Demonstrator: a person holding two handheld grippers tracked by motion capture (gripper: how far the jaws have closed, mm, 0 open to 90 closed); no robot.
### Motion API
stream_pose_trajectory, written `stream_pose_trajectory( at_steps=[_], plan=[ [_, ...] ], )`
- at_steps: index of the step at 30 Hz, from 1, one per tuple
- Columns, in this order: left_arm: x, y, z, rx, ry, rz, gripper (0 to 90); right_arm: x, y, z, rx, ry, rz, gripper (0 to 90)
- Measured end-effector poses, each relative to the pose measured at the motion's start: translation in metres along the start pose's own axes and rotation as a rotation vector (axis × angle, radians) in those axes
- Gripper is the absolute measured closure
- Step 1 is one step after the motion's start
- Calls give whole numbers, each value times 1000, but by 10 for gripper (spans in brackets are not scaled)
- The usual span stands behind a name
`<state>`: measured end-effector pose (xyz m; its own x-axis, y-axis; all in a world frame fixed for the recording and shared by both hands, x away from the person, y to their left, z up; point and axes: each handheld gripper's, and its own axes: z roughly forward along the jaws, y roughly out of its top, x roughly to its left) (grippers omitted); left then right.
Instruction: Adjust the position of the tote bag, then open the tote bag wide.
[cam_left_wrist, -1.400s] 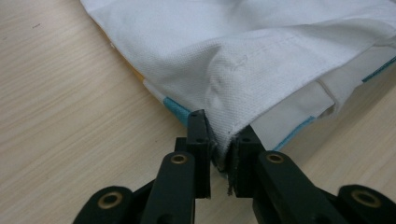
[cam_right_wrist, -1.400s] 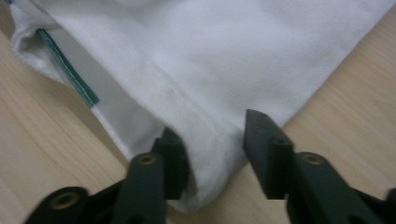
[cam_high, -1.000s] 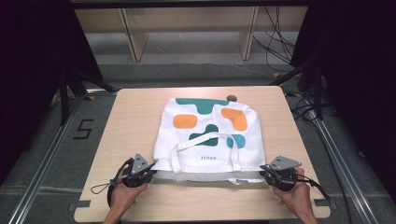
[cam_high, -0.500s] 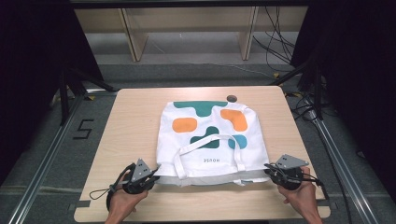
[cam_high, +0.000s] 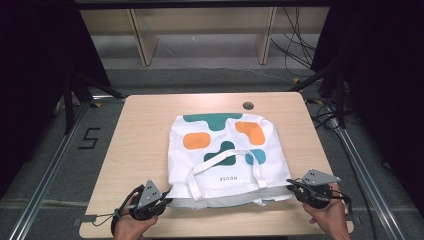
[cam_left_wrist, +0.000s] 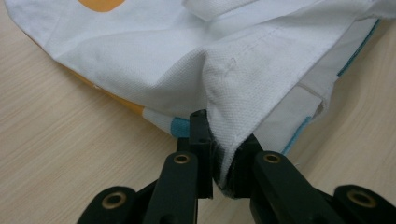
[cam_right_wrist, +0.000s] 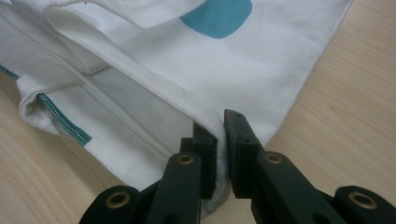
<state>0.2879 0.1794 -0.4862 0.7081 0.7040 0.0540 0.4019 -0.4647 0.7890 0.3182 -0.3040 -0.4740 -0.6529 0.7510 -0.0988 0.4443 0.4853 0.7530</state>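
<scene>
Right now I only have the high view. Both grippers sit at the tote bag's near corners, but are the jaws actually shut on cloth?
Observer: Left gripper: yes. Its jaws pinch the white hem at the corner of the tote bag.
Operator: And the right?
Observer: Right gripper is shut on the bag's top edge, which runs down between its jaws.
Operator: One layer or both on the right?
Observer: Cannot tell for sure. The mouth gapes beside it, and a teal-stitched inner seam shows on the lower layer.
</scene>
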Motion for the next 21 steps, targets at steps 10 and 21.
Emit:
stream_pose_trajectory(
  at_steps=[10, 21],
  plan=[
    [2, 7, -5, -29, -11, -17, 826, -4, 6, -7, -33, 23, 24, 843],
    [6, 29, -21, -114, -1, -18, 830, -13, 32, -22, -100, 18, -15, 865]
  ],
)
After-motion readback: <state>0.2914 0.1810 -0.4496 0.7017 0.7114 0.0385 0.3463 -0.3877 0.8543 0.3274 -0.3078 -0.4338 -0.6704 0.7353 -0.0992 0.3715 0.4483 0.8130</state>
